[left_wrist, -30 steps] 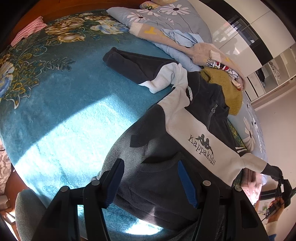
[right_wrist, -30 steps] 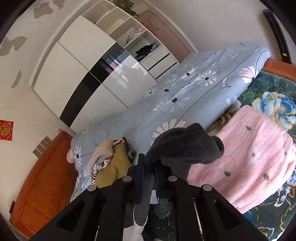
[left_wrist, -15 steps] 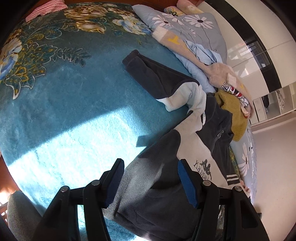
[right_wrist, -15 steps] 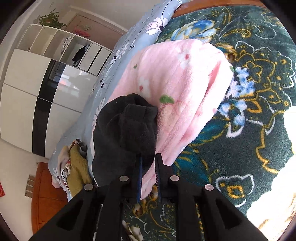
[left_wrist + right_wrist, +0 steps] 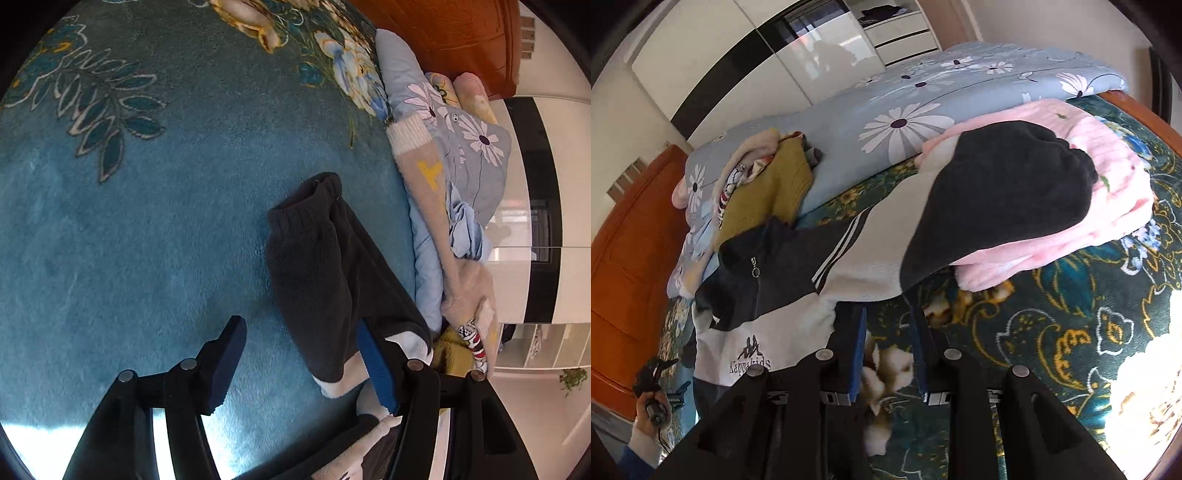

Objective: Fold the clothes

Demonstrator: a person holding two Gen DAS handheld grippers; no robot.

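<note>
Fleece jacket [image 5: 783, 306], dark grey and white with a chest logo, lies spread on the bed, on a teal floral blanket [image 5: 129, 229]. In the right wrist view its zip collar points toward a heap of clothes [image 5: 764, 184]: a mustard knit, a cream piece, a striped item, all resting against a grey-blue daisy-print quilt [image 5: 905, 110]. One jacket sleeve [image 5: 997, 192], white at the shoulder with two dark stripes and black toward the cuff, is draped over a folded pink blanket [image 5: 1108, 206], touching it. Right gripper [image 5: 888, 354] hovers just short of that sleeve, jaws parted and holding nothing; only the floral blanket shows between the blue pads [image 5: 858, 354]. The other sleeve [image 5: 325, 273] shows in the left wrist view: dark, ribbed cuff toward the headboard, lying flat on the teal blanket, with a white band near the shoulder. Left gripper [image 5: 301, 360] is wide open and empty; its right pad [image 5: 376, 365] overlaps the white part of that sleeve in view, contact cannot be told, and the left pad is over bare blanket. Beside this sleeve lie a beige sweater [image 5: 436, 184] with white ribbed cuff and a pale blue garment [image 5: 467, 232]. Wooden headboard [image 5: 454, 33] behind. A hand [image 5: 652, 410] grasping the other gripper's handle shows at lower left of the right wrist view. White and black wardrobe [image 5: 746, 48] beyond the bed.
</note>
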